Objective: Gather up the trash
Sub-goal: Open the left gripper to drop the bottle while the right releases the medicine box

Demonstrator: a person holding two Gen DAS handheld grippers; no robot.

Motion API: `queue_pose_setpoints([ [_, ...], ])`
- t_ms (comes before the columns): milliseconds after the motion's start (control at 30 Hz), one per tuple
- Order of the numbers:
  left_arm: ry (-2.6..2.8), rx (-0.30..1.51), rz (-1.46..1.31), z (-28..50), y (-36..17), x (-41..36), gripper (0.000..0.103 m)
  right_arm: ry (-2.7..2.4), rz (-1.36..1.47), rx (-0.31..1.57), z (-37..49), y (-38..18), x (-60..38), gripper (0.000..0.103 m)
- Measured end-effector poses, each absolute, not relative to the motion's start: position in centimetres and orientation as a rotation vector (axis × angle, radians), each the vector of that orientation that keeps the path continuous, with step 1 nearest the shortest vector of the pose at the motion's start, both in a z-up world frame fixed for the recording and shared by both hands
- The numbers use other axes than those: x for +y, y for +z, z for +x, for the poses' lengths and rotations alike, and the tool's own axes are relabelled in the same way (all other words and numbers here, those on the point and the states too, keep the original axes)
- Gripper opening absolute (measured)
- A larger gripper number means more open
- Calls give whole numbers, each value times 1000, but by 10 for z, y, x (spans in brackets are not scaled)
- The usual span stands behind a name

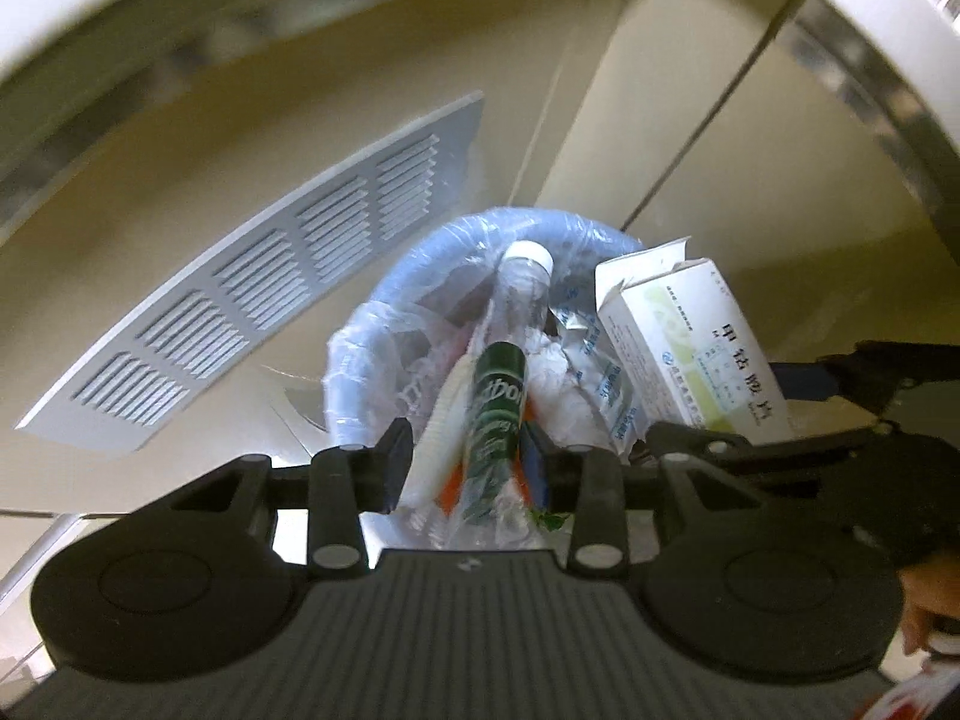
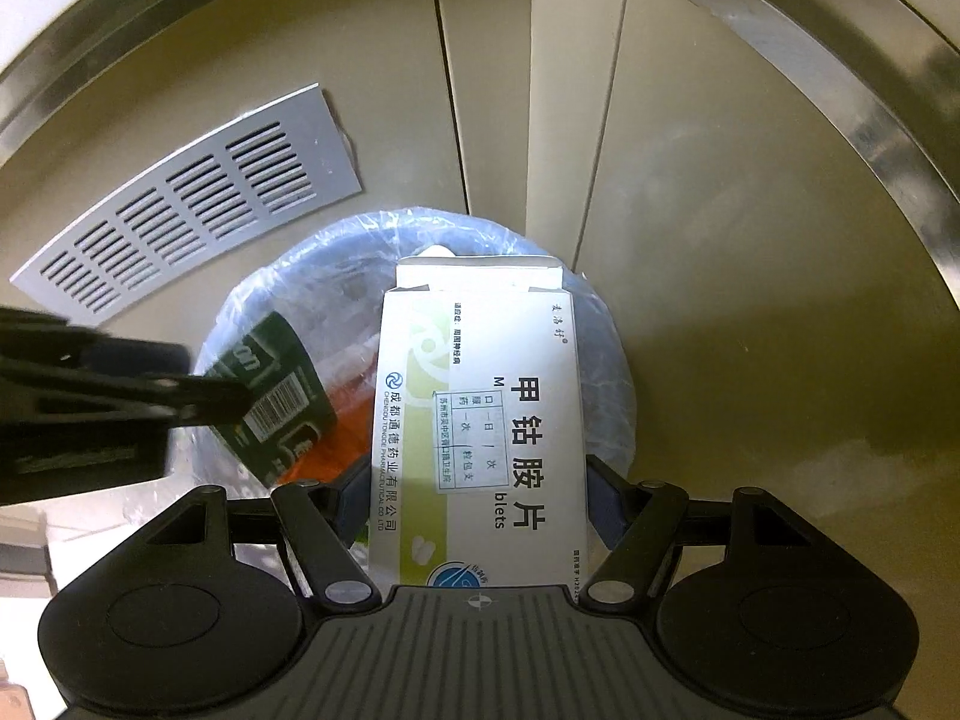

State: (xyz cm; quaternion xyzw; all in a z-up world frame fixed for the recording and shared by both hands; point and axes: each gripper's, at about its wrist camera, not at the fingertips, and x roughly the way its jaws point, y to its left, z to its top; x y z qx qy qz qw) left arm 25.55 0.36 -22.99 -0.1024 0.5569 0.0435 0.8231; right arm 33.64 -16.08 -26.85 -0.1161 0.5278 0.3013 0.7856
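Note:
A round blue bin (image 1: 360,324) lined with a clear bag stands below both grippers. A clear plastic bottle (image 1: 498,396) with a green label and white cap points into the bin. It lies between the fingers of my left gripper (image 1: 468,459), with a gap showing on its left side, so the jaws stand open. My right gripper (image 2: 480,495) is shut on a white and green medicine box (image 2: 480,420), held upright over the bin (image 2: 270,282). In the right wrist view the left gripper (image 2: 210,399) shows blurred beside the bottle (image 2: 270,390).
The bin holds crumpled white tissue (image 1: 558,384), a clear printed wrapper (image 1: 606,378), a white ribbed piece (image 1: 444,420) and something orange. A grey vent grille (image 2: 180,210) sits in the beige panel behind the bin. A metal strip (image 2: 840,120) curves past on the right.

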Motion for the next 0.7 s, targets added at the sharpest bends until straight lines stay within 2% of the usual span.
queue_pose_setpoints([
  [333,135,1129,-234,232,-205,18,35,657,-86,1129,342,-267,-167,71],
  [533,143,1124,-241,227,-201,20,36,649,-20,1136,344,-263,-175,78],
  [700,137,1119,-240,226,-201,20,36,644,-12,1131,341,-258,-181,79],
])
